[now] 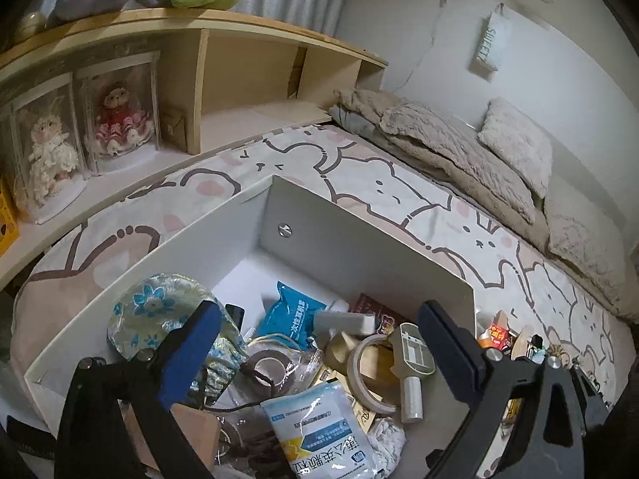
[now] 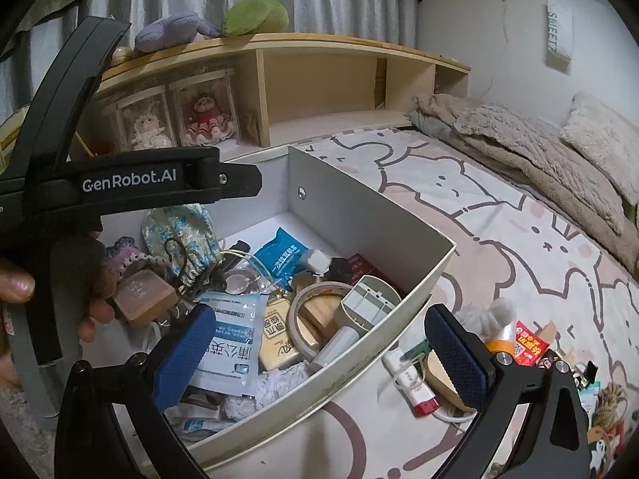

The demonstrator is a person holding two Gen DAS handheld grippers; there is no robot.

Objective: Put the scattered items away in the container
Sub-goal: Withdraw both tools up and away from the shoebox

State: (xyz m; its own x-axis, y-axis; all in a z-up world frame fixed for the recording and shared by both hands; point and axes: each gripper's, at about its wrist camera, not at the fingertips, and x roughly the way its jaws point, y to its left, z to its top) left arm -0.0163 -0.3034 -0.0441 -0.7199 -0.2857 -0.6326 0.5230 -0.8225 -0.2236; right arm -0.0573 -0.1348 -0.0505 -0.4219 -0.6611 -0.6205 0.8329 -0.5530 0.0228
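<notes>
Left tool (image 1: 319,343) spread wide over the open white rectangular box (image 1: 359,235), gripping nothing. Right tool (image 2: 319,343) spread, straddling the box's near wall.

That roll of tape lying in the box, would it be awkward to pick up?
Probably not. The tape roll looks light, a thin hollow ring. It lies tilted on other clutter, so it may slide or roll when nudged. Its rim looks stiff enough to pinch.

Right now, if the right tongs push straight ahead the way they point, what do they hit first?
Probably the near wall of the white box: the open right tongs straddle its rim, with the grey handled dispenser just beyond. Depth is uncertain.
</notes>
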